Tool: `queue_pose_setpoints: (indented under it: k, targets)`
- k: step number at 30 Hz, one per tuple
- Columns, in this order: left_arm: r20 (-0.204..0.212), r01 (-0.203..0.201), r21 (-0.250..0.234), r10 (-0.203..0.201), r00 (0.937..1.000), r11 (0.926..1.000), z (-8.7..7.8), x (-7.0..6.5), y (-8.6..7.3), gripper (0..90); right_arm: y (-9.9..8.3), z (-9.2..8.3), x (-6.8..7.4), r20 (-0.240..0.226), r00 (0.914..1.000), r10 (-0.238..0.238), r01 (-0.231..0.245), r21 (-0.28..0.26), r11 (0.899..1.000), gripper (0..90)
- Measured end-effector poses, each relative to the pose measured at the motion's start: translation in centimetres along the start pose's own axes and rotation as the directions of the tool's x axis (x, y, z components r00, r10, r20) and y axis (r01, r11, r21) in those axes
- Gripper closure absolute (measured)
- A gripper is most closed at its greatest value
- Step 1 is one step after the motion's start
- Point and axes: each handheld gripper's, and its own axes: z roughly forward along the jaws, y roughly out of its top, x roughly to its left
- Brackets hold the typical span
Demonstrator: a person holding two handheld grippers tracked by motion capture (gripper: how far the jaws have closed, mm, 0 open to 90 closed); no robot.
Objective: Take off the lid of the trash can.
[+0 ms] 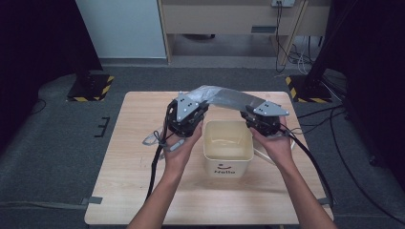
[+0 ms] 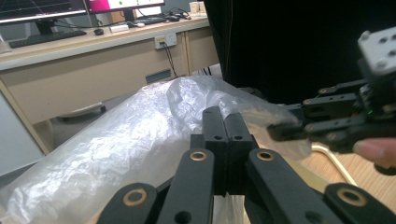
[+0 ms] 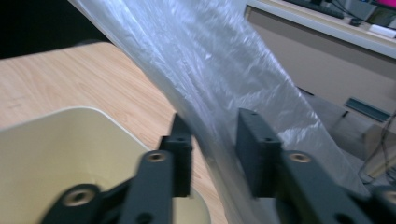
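Currently your left hand-held gripper [image 2: 226, 122] is clenched on the plastic bag [image 1: 228, 97] above the bin [image 1: 228, 148], while your right hand-held gripper [image 3: 215, 140] straddles it unclenched; clamp before spreading the mouth.

Both grippers [image 1: 185, 125] [image 1: 261, 123] hold a plastic bag [image 1: 224, 97] above the bin [image 1: 228, 148]

We saw a keyboard [image 2: 46, 38] on a desk [image 2: 93, 65] and hazard-striped stand bases [image 1: 90, 87] on the grey floor [image 1: 47, 157].
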Motion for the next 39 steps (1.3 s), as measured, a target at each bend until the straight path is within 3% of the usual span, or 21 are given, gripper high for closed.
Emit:
queue_pose_setpoints:
  k: [2,6,19,25,30,39]
  targets:
    - [-0.006,-0.005,0.003,0.005,1.0,1.0,-0.1,0.1,-0.3,90.0,0.2,-0.5,-0.1,-0.028,0.9996,0.009,-0.009,-0.007,1.0,82.7]
    - [-0.01,-0.008,0.001,0.008,0.9999,1.0,-0.5,0.3,-0.6,90.0,0.6,-1.3,-0.2,-0.057,0.9982,0.017,-0.018,-0.017,1.0,86.6]
    - [-0.03,0.008,-0.015,-0.008,0.9995,0.9999,-2.9,1.8,-1.6,90.0,3.1,-2.7,0.9,-0.131,0.9913,-0.007,0.004,-0.024,1.0,88.7]
    - [-0.042,0.016,-0.029,-0.017,0.999,0.9994,-4.4,2.6,-2.1,90.0,4.1,-2.5,2.0,-0.176,0.9841,-0.023,0.021,-0.011,1.0,88.4]
    - [-0.053,0.027,-0.026,-0.029,0.9982,0.9993,-5.6,3.4,-3.1,90.0,4.2,-1.7,3.5,-0.226,0.9733,-0.041,0.044,0.007,0.999,87.5]
    - [-0.073,0.042,-0.025,-0.043,0.9964,0.9988,-7.1,4.6,-4.4,90.0,4.4,-0.6,4.9,-0.268,0.962,-0.054,0.062,0.02,0.998,87.5]
